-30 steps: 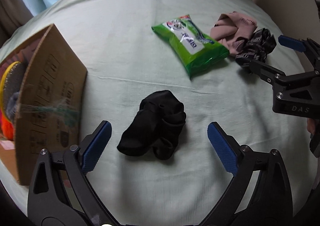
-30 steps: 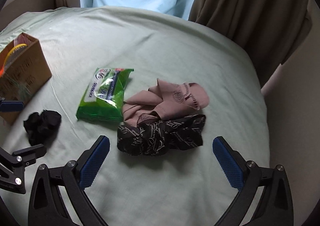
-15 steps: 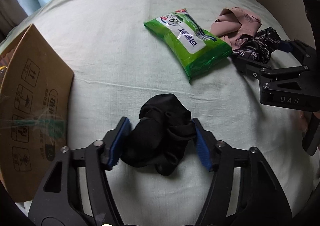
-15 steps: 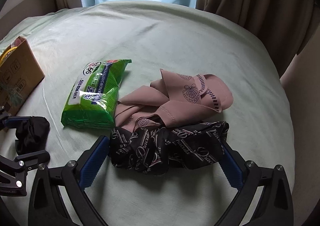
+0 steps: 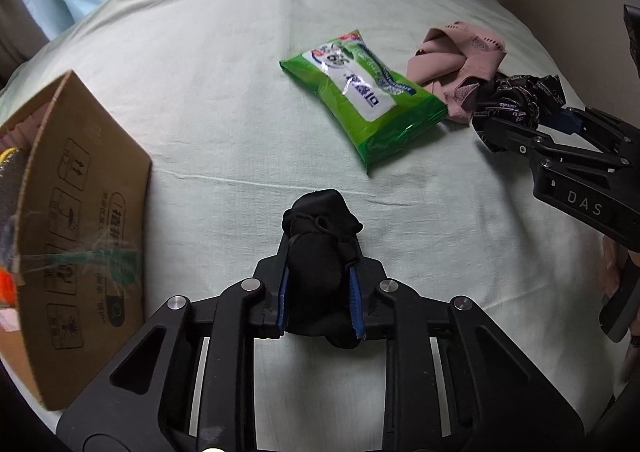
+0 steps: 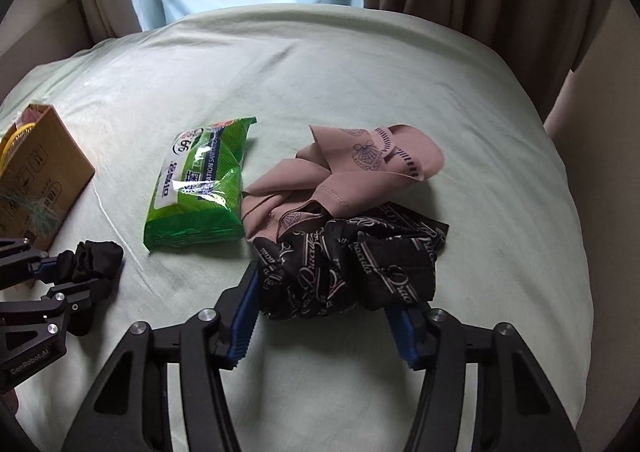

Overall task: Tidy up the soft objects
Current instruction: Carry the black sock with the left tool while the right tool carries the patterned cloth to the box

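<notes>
While left gripper [image 5: 320, 302] pinches black sock bundle [image 5: 318, 252] at lower centre of its view, jaws nearly closed, blue pads sunk into fabric — soft, light, squashes easily, so hold at thick middle suits. Right gripper [image 6: 326, 318] half open, pads flanking patterned black scarf [image 6: 348, 264] at centre; firm grip unclear. Scarf likely slippery, loose — gather bulk. Pink cloth [image 6: 340, 175] just behind, touching. Green wipes pack [image 6: 198, 187] beside. Cardboard box [image 5: 80, 219] at left edge.
</notes>
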`<control>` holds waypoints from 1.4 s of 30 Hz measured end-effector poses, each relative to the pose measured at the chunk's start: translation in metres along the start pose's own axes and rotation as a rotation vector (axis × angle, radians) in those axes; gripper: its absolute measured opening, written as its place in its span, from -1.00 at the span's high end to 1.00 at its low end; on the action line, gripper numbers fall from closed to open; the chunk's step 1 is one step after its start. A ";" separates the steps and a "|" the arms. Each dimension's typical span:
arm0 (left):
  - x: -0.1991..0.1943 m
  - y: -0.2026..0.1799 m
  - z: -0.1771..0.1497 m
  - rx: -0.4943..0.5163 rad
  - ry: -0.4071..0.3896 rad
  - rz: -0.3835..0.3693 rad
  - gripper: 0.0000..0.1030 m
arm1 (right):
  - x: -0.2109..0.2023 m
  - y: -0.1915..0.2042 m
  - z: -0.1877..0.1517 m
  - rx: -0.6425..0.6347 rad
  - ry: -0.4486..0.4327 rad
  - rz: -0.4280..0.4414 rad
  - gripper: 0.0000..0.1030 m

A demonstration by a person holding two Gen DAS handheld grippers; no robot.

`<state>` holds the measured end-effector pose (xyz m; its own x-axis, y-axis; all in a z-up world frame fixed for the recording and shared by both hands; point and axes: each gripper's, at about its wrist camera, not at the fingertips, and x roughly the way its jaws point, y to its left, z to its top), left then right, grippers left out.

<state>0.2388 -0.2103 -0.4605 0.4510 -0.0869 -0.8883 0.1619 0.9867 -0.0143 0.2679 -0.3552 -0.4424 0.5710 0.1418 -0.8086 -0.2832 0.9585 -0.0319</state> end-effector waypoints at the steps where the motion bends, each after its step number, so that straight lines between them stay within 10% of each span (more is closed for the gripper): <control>1: -0.005 -0.001 0.001 0.003 -0.005 -0.001 0.61 | -0.004 -0.001 0.000 0.014 -0.004 0.001 -0.02; 22: -0.240 0.025 0.052 -0.040 -0.231 -0.055 0.60 | -0.233 0.040 0.056 0.127 -0.176 -0.068 -0.02; 32: -0.338 0.110 0.054 -0.071 -0.309 -0.050 0.60 | -0.325 0.120 0.094 0.151 -0.245 -0.059 -0.02; 42: -0.379 0.231 0.040 -0.077 -0.315 -0.009 0.60 | -0.334 0.227 0.126 0.182 -0.246 -0.012 -0.02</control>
<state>0.1401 0.0450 -0.1089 0.7011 -0.1224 -0.7024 0.1060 0.9921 -0.0670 0.1099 -0.1534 -0.1058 0.7496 0.1642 -0.6413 -0.1448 0.9860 0.0832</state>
